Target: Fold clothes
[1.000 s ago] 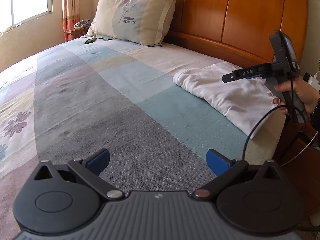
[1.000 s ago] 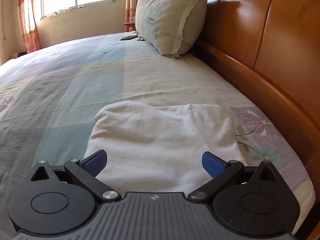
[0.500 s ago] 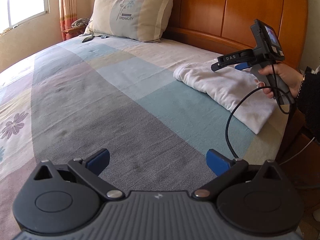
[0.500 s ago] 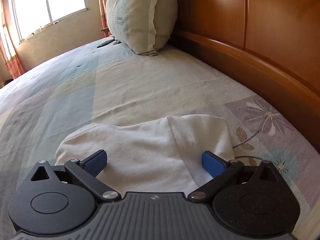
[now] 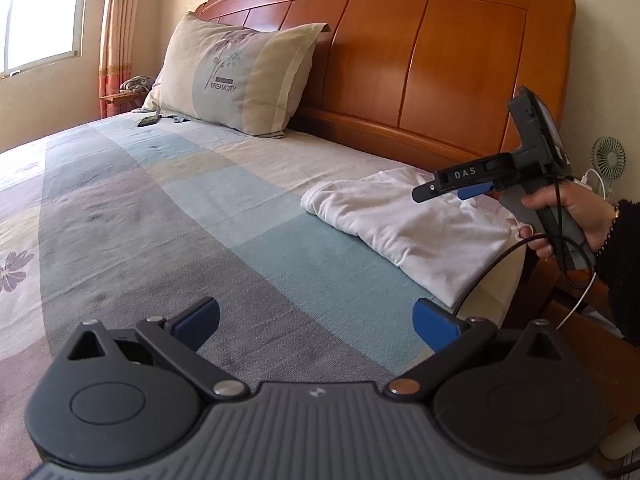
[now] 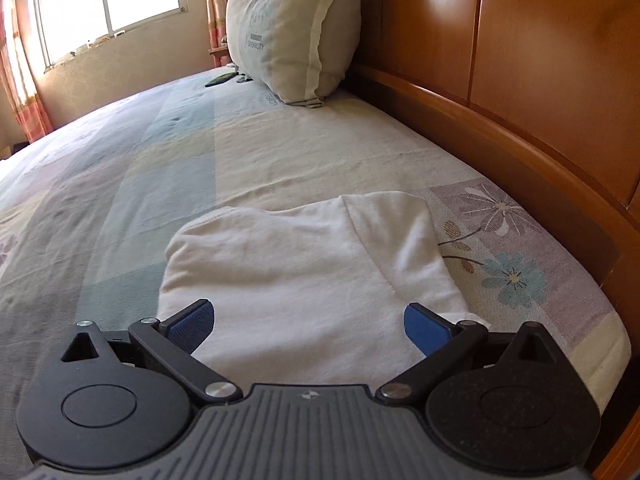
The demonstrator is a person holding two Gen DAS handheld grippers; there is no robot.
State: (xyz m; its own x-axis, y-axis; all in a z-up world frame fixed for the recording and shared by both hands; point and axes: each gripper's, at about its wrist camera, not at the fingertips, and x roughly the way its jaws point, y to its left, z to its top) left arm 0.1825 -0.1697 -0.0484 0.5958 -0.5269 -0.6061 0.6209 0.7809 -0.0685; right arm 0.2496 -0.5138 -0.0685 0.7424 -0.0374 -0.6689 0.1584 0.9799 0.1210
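Note:
A white garment (image 5: pixel 404 222) lies folded into a compact rectangle on the bed's right side near the headboard. The right wrist view looks straight down on the same white garment (image 6: pixel 312 276). My right gripper (image 6: pixel 308 326) hovers open just over its near half, with nothing between the blue pads. From the left wrist view that right gripper (image 5: pixel 448 190) shows side-on above the cloth, held by a hand (image 5: pixel 568 216). My left gripper (image 5: pixel 316 322) stands open over the grey-blue bedspread, well left of the garment, holding nothing.
A patchwork bedspread (image 5: pixel 168 216) covers the bed. A pillow (image 5: pixel 236 80) leans on the wooden headboard (image 5: pixel 432 64), with a dark phone (image 5: pixel 149 121) beside it. A cable (image 5: pixel 492 264) hangs from the right gripper. The bed edge drops off at right.
The right gripper has pulled back and risen a little, so more of the folded garment shows under it. The left gripper has tilted upward, bringing more headboard into view.

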